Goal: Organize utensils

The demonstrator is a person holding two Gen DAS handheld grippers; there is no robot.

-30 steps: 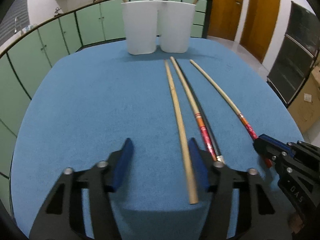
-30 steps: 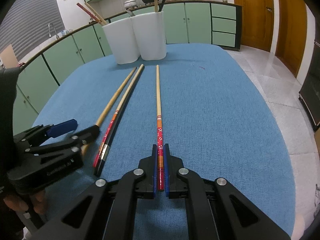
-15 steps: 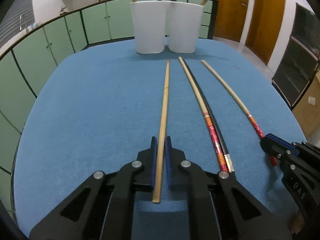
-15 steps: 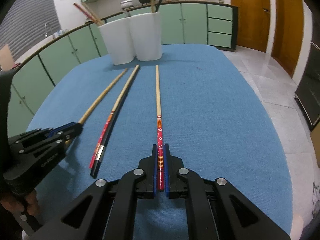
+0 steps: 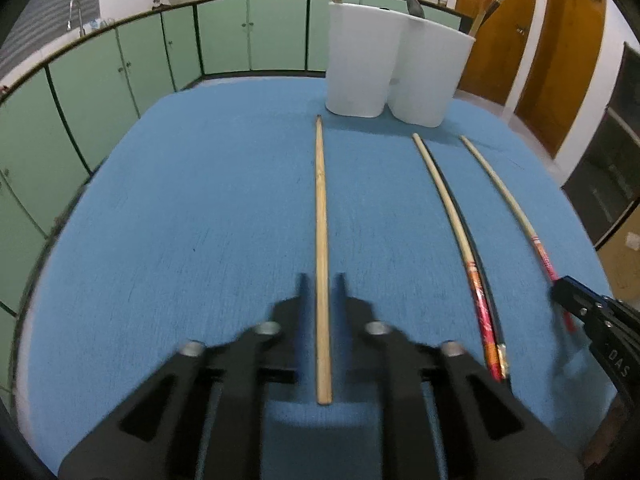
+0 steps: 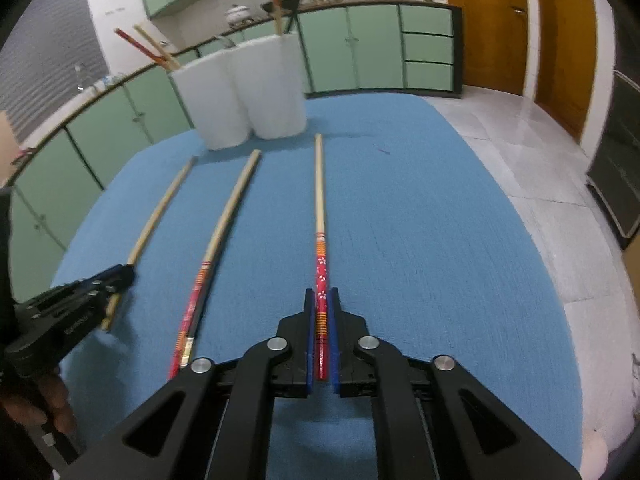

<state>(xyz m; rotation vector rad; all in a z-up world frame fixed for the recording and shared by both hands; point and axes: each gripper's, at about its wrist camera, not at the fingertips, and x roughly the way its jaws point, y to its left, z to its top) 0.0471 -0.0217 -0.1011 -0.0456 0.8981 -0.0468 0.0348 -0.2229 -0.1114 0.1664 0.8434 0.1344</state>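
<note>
Plain chopstick (image 5: 321, 240), frame centre, now lifted off blue table (image 5: 180, 220), pinched by left gripper (image 5: 322, 280); right gripper (image 6: 322, 300) still clamps red-patterned chopstick (image 6: 320, 216). Both ready for white holders (image 5: 396, 68), upper right.

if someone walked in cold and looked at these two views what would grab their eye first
Most striking: each gripper is clamped on its own long chopstick lying on the blue tablecloth: the left gripper on a plain wooden chopstick, the right gripper on a red-handled chopstick. Next, the two white utensil holders at the table's far end, with chopsticks sticking out. Between the held ones, another red-handled pair lies on the cloth.
</note>
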